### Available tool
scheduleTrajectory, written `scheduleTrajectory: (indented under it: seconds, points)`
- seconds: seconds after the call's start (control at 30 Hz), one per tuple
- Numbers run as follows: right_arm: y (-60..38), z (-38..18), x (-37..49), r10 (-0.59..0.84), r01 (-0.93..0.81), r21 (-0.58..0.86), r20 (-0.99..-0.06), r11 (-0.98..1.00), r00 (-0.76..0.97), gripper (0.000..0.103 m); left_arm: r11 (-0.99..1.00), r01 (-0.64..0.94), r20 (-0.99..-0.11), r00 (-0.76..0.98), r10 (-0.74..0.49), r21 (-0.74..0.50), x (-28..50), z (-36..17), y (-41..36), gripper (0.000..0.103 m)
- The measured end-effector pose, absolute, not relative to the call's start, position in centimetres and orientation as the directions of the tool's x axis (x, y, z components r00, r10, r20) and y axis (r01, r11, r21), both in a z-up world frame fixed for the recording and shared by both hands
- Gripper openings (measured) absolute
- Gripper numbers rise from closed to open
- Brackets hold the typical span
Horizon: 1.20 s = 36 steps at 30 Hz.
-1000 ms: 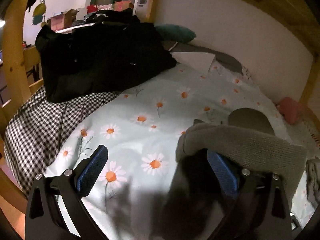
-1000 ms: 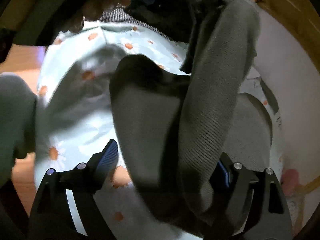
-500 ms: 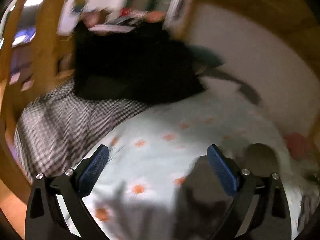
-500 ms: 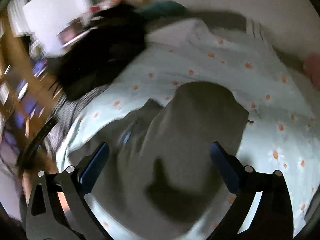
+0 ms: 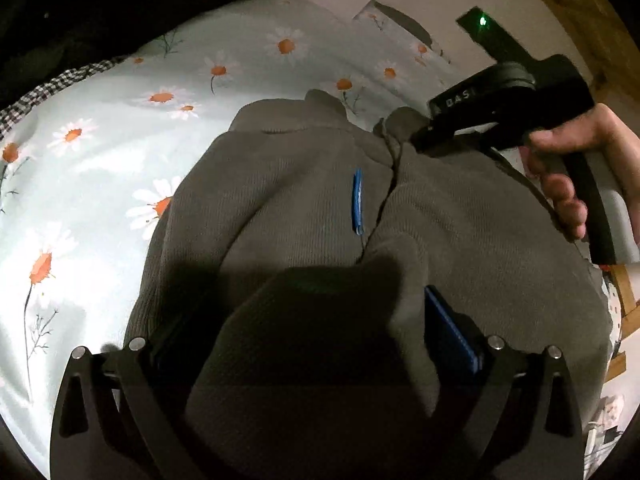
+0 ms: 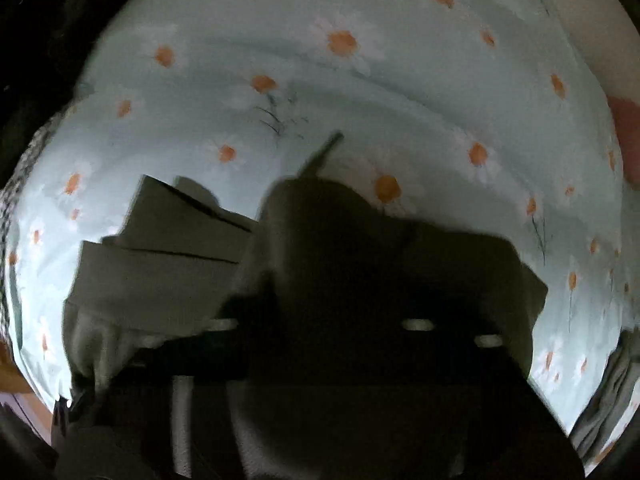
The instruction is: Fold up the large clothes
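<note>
- Left wrist view: the grey knit sweater point(image 5: 288, 200) lay on the daisy-print bedsheet point(image 5: 100, 168). The left gripper point(image 5: 320, 320) was clamped on a bunched fold of it. At upper right a hand point(image 5: 576, 168) held the right gripper point(image 5: 424, 136), its tip at the sweater's far edge.
- Right wrist view: blurred and dark. The right gripper's jaws had just been closing, with sweater cloth point(image 6: 360, 260) between them, apparently pinched.

- Grey sweater point(image 5: 304, 208) folds cover the left gripper point(image 5: 320, 320) pads; only one blue pad edge point(image 5: 452, 332) shows.
- In the right wrist view, dark, blurred fabric hides the right gripper point(image 6: 320, 328) fingers.
- The black clothing point(image 5: 100, 8) is cut off at the frame's edge.
</note>
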State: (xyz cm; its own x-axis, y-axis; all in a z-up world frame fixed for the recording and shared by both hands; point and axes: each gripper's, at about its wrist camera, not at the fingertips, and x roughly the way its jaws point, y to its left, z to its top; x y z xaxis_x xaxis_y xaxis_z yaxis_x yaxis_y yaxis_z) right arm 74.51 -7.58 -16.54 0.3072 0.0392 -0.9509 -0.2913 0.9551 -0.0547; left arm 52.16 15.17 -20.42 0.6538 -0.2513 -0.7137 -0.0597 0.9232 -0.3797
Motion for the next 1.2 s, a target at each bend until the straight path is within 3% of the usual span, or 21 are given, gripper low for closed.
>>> scheduleTrajectory:
  seconds: [0.1,0.2,0.33,0.43,0.5,0.6,0.7,0.73,0.77,0.83,0.9,0.97,1.07,1.17,1.2]
  points:
    - [-7.6,-13.0,73.1,0.157,-0.317,0.022,-0.899,0.948,0.410,0.014,0.923,-0.068,-0.710,0.661,-0.243,-0.380,51.5,-20.5,15.0,0.099]
    - [-8.5,-9.1,71.6,0.354,-0.354,0.195,-0.810,0.915,0.468,0.010,0.915,-0.085,-0.695,0.679,-0.236,-0.394,51.3,-20.4,14.8,0.099]
    - [-8.0,-6.8,70.9,0.428,-0.401,0.242,-0.764,0.883,0.482,0.009,0.904,-0.129,-0.682,0.702,-0.208,-0.408,50.6,-18.8,15.1,0.097]
    - [-7.0,-3.7,69.1,0.616,-0.531,0.358,-0.639,0.768,0.461,0.009,0.894,-0.127,-0.577,0.800,-0.164,-0.430,48.0,-14.0,16.1,0.097]
    - [-6.2,-2.9,68.7,0.663,-0.555,0.395,-0.600,0.732,0.448,0.009,0.906,-0.106,-0.529,0.837,-0.141,-0.409,46.7,-10.6,16.1,0.097]
    - [-1.0,-7.5,70.0,0.640,-0.573,0.410,-0.716,0.710,0.279,0.009,0.942,-0.090,-0.556,0.824,-0.112,-0.323,46.6,-9.7,14.7,0.097]
    - [5.0,-16.7,70.1,0.353,-0.610,0.182,-0.920,0.771,0.171,0.010,0.958,-0.102,-0.743,0.655,-0.138,-0.268,50.5,-16.5,13.8,0.097]
    - [5.4,-17.7,70.2,0.351,-0.607,0.174,-0.918,0.775,0.186,0.010,0.940,-0.108,-0.746,0.640,-0.184,-0.324,50.9,-18.8,14.4,0.099]
    - [5.2,-17.4,70.5,0.385,-0.587,0.215,-0.905,0.781,0.180,0.012,0.886,-0.110,-0.682,0.682,-0.263,-0.451,50.3,-20.4,15.9,0.098]
    - [3.9,-15.5,70.9,0.494,-0.562,0.349,-0.860,0.750,0.126,0.029,0.880,-0.100,-0.689,0.665,-0.288,-0.464,50.5,-20.2,16.2,0.098]
    - [2.2,-12.9,70.0,0.566,-0.600,0.399,-0.817,0.693,0.111,0.097,0.887,-0.094,-0.689,0.668,-0.280,-0.452,50.4,-20.2,15.9,0.098]
    - [-0.6,-8.5,67.9,0.572,-0.644,0.300,-0.777,0.704,0.263,0.100,0.888,-0.093,-0.687,0.671,-0.278,-0.450,50.2,-20.2,15.8,0.098]
    - [-5.5,-7.0,64.2,0.381,-0.591,0.035,-0.794,0.806,0.473,0.100,0.889,-0.099,-0.698,0.661,-0.276,-0.446,50.0,-20.2,15.6,0.098]
    - [-9.8,-11.7,62.3,0.229,-0.530,-0.069,-0.850,0.845,0.475,0.100,0.876,-0.175,-0.710,0.665,-0.231,-0.449,49.3,-18.3,16.3,0.097]
    - [-10.7,-14.6,62.1,0.213,-0.526,-0.042,-0.885,0.849,0.414,0.100,0.861,-0.193,-0.655,0.730,-0.195,-0.471,48.4,-16.3,16.9,0.097]
